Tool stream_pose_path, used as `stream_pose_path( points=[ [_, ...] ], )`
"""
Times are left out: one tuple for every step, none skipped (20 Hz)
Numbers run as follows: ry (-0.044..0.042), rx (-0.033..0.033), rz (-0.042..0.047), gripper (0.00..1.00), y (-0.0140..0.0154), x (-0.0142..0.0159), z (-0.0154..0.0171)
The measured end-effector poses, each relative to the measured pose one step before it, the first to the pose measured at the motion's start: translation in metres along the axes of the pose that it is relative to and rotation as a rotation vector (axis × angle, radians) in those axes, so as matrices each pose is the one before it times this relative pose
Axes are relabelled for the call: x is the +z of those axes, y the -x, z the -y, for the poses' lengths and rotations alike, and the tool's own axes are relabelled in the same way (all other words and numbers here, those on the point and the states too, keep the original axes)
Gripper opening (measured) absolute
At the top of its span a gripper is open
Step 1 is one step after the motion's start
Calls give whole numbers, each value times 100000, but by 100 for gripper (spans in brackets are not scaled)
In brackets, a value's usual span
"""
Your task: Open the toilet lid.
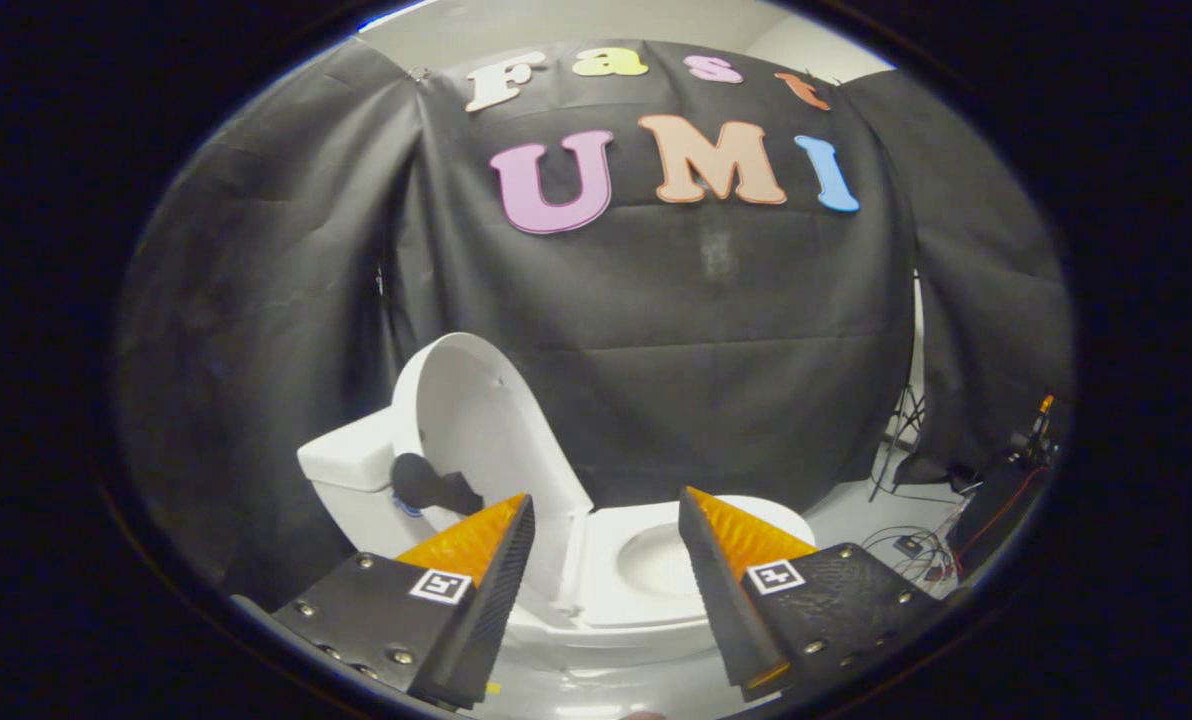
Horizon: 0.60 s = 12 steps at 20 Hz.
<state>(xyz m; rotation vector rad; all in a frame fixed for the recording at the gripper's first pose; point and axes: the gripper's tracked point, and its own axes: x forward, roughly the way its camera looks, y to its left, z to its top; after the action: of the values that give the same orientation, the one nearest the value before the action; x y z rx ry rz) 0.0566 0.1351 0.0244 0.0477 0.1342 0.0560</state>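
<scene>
Your gripper (606,520) is spread wide, holding nothing. Just beyond the fingers sits the toilet (656,590), seat down, bowl visible between them. The lid (476,430) already stands upright against the tank (346,465). Likely light, stiff, slick plastic on a hinge; take its free edge if needed.

No legible txt or nos. Just a b/w square code tag (441,586) atop each finger of gripper (605,497); fingers apart, gripping nothing.
</scene>
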Motion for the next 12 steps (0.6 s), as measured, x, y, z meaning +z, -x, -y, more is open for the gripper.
stream_pose_path(
  points=[
    [971, -611, 445, 85, -95, 358, 909],
    [1028, -714, 492, 85, -214, 247, 1127],
    [1025, 341, 129, 86, -184, 99, 760],
    [1344, -111, 267, 87, -283, 86, 742],
    [907, 418, 290, 87, -313, 10, 691],
    [384, 271, -104, 91, -412, -63, 541],
    [67, 192, -203, 95, -259, -57, 478],
    [-547, 589, 501, 99, -109, 70, 197],
    [-601, 270, 1248, 99, -186, 304, 279],
    [-693, 472, 1113, 99, -217, 323, 256],
    [-387, 867, 1353, 99, -190, 366, 92],
    [169, 326, 1207, 99, -150, 263, 211]
  ],
)
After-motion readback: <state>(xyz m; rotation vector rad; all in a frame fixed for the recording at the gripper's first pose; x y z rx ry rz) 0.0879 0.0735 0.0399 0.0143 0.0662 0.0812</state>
